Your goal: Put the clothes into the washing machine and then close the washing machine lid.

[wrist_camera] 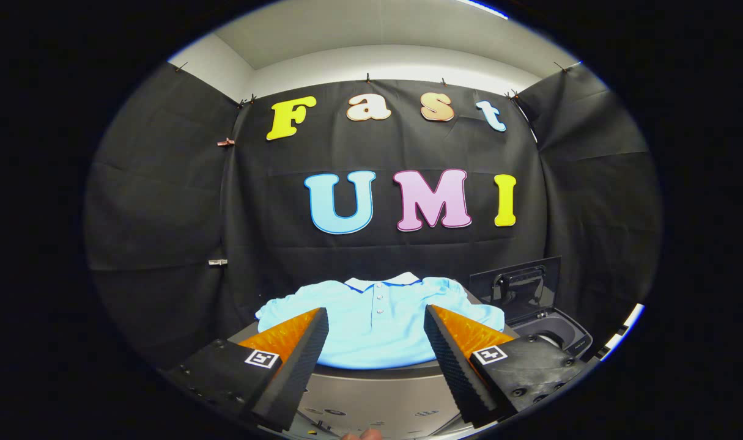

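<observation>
Over on the left, the black cloth wall of the booth hangs in folds, with a small clip [225, 142] pinned high on it and another clip [218, 262] lower down. Coming in toward the middle, the left finger [298, 357] of the gripper [376, 324] reaches forward, carrying a square marker tag [262, 359] on its body. The jaws stand wide apart, holding nothing, with open air between them. Right there in that gap, and just beyond the fingertips, lies the light blue polo shirt [377, 330], spread flat with its front up on a grey rounded surface [371, 385]; its white collar with a blue edge points to the far side and its buttons run down the centre line between the jaws. The left sleeve spreads out behind the left finger, the right sleeve behind the right one, and neither finger touches the cloth. At the near edge, under the gap, a fingertip of a person's hand [362, 434] pokes in. Moving on to the right finger [457, 360], it carries its own marker tag [489, 354]. Further right, just past the shirt's right sleeve, sits the washing machine [561, 333], its dark lid [518, 287] standing raised at the far side and the round opening showing below it.
</observation>
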### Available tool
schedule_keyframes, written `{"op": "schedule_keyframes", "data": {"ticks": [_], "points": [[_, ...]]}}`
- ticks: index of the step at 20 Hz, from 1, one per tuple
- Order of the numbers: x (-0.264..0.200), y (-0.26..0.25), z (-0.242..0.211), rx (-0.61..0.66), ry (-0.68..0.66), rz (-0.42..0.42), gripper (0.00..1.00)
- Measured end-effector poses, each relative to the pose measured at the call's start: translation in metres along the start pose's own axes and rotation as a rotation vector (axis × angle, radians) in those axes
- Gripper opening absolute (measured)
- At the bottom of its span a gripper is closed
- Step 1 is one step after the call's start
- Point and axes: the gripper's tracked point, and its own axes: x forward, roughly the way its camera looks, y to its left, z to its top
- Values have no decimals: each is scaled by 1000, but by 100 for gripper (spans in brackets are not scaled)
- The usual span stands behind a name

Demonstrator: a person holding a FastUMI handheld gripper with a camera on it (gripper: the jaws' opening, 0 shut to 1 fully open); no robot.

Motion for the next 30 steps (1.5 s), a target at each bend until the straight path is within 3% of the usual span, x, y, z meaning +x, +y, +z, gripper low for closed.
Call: {"op": "schedule_keyframes", "data": {"ticks": [8, 17, 27, 30], "points": [[87, -12, 13, -2, 149, -32, 99], [172, -10, -28, -32, 483, -54, 99], [187, -9, -90, -45, 850, -33, 100], [189, -11, -89, -93, 897, -46, 100]]}}
